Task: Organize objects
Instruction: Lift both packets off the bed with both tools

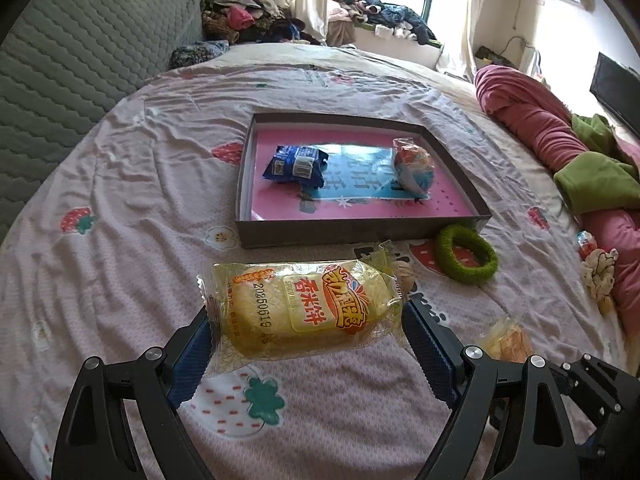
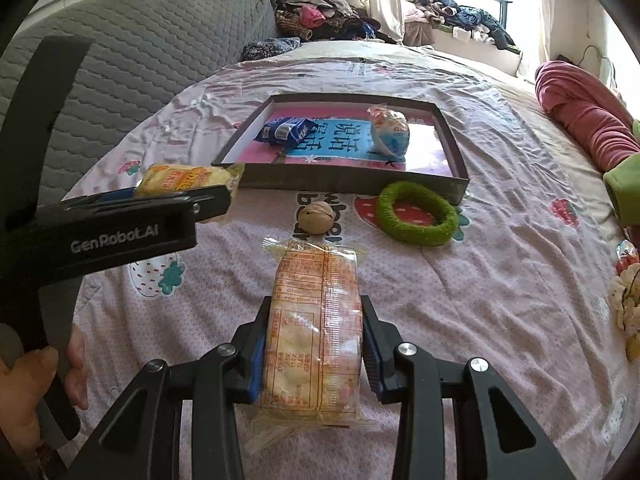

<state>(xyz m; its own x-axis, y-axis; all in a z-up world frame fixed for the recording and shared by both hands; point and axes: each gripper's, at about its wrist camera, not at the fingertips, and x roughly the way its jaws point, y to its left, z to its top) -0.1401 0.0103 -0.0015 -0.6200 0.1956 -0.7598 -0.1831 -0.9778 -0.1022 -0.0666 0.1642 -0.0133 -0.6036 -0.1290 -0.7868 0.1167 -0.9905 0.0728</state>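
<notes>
On the bed a shallow box holds a blue packet and a round wrapped snack. The left gripper grasps a yellow rice cracker pack; the right gripper clamps an orange-printed cracker pack before the box.

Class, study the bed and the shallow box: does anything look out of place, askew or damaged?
Nothing looks damaged or spilled. The green ring and a small round tan object lie on the bedsheet outside the box, the ring against its near wall. Both grippers, left and right, hold intact rice cracker packets.
</notes>
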